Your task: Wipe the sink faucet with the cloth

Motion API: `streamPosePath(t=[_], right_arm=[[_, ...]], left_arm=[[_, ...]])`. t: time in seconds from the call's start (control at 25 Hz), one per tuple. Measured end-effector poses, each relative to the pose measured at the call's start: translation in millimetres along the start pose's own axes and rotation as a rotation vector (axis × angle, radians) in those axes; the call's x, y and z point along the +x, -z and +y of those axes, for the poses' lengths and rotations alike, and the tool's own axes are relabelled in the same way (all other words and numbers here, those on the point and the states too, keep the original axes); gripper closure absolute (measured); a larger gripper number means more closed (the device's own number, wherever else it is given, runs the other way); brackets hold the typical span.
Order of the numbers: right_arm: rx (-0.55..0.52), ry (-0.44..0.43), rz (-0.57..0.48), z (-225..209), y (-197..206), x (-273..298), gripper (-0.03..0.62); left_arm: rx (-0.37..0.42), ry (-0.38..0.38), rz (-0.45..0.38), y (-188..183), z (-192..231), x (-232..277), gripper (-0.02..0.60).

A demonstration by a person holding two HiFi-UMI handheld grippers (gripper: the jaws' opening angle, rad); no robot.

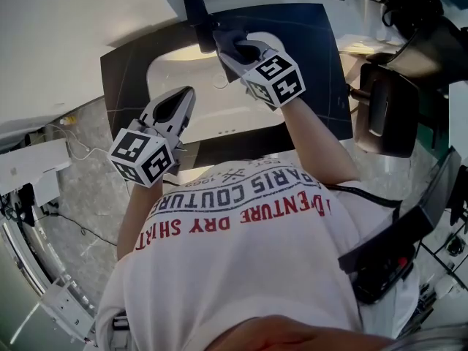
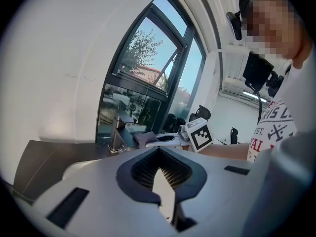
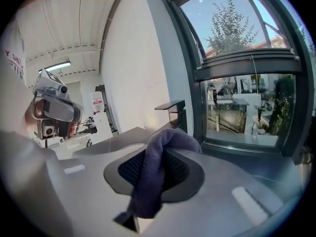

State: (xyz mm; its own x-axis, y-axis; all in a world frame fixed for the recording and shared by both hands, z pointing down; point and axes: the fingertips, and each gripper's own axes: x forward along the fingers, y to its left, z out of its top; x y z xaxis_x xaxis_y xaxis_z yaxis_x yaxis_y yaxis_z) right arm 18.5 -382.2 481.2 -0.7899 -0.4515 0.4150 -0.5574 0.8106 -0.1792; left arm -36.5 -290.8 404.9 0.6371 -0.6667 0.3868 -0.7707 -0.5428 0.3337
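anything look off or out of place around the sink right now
Nothing stands out. The right hand-held gripper holds the cloth bunched by the faucet, the left hand-held gripper is shut and empty at the sink, and no spill or damage shows.

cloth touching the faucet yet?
Cannot tell. Right gripper view: the cloth overlaps the faucet at its base, hiding any contact. Left gripper view: the two look adjacent, but no plain contact or gap shows.

Office-like room: sink [image 1: 219, 112], faucet [image 3: 175, 111], tall window [image 3: 247, 78], black chair [image 1: 384, 112]
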Motion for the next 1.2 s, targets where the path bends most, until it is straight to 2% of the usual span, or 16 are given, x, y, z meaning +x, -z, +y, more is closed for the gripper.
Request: streamPosePath(t=[0.24, 0.48, 0.72, 0.92, 1.0, 1.2], right_arm=[[-0.020, 0.016, -0.017, 1.0, 13.1, -37.7, 0.526], [-0.048, -0.018, -0.016, -5.8, 31.8, -51.2, 0.526], [-0.136, -0.036, 0.012, -24.5, 40.9, -24.4, 0.526], [-0.251, -0.134, 0.033, -23.2, 37.1, 18.2, 0.526], [-0.296, -0.146, 0.016, -25.8, 32.7, 32.4, 0.526], [-0.317, -0.150, -0.045, -38.4, 18.3, 58.3, 0.526]], left_arm=[[0.029, -0.015, -0.025, -1.8, -33.7, -1.8, 0.580], [0.047, -0.023, -0.024, -0.4, -53.4, 3.2, 0.580], [0.029, -0.025, 0.009, 7.4, -33.5, 21.5, 0.580], [0.021, -0.021, 0.045, 7.4, -1.1, 42.9, 0.580], [0.020, -0.016, 0.059, 7.3, 9.1, 50.9, 0.580], [-0.005, -0.002, 0.089, 13.4, 28.7, 65.3, 0.580]])
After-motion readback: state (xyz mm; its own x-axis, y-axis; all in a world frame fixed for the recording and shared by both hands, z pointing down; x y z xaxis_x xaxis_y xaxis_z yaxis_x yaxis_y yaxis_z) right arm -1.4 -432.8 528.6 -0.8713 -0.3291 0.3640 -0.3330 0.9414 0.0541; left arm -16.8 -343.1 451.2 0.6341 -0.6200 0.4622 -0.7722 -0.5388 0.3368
